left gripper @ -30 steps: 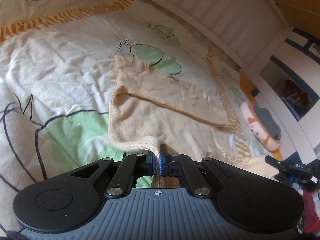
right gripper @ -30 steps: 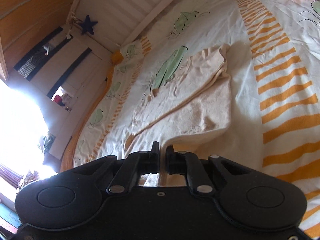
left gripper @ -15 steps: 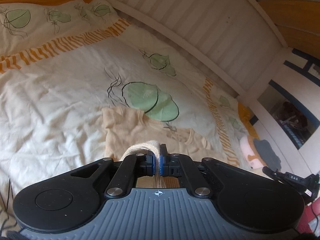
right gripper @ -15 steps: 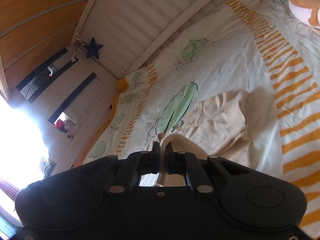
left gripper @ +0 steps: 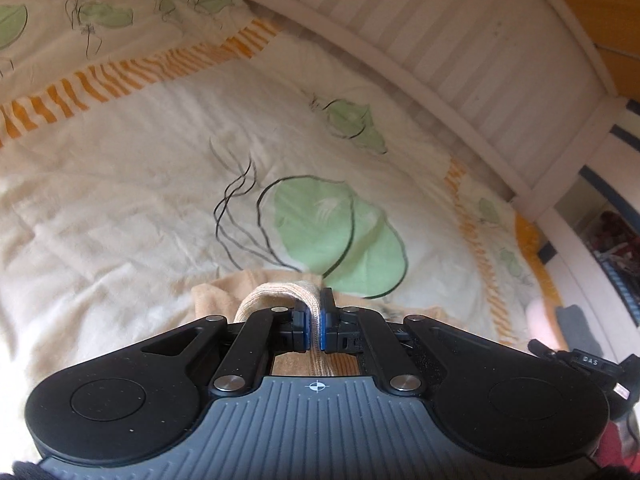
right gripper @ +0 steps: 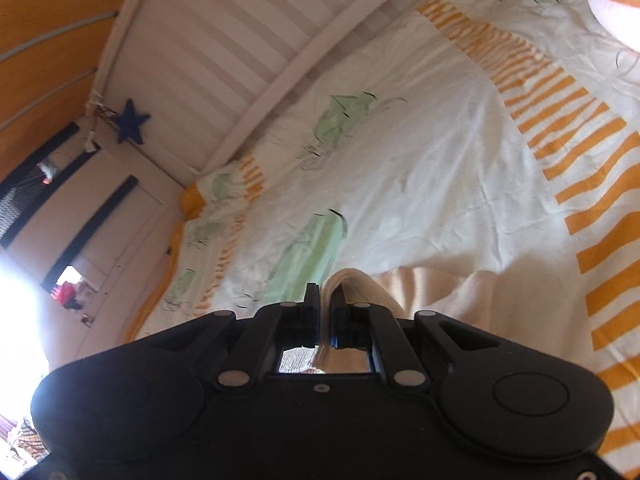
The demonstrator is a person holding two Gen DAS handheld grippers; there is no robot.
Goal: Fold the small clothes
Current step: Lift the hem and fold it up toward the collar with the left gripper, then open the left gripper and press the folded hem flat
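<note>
A small beige knitted garment (left gripper: 224, 292) lies on the bed, mostly hidden under my grippers. My left gripper (left gripper: 315, 322) is shut on its ribbed hem, which loops over the fingertips and runs down between the blue pads. In the right wrist view the same beige garment (right gripper: 472, 300) spreads to the right of my right gripper (right gripper: 327, 312), which is shut on another fold of the ribbed hem. Both grippers hold the cloth low over the duvet.
The bed carries a cream duvet (left gripper: 140, 200) with green leaf prints and orange striped bands. A white slatted bed rail (left gripper: 460, 40) runs along the far side. A pink soft toy (right gripper: 616, 4) lies at the upper right. A blue star (right gripper: 130, 124) hangs on the wall.
Both grippers have carried the hem forward over the garment toward the far rail. Most of the garment has slipped out of sight beneath them.
</note>
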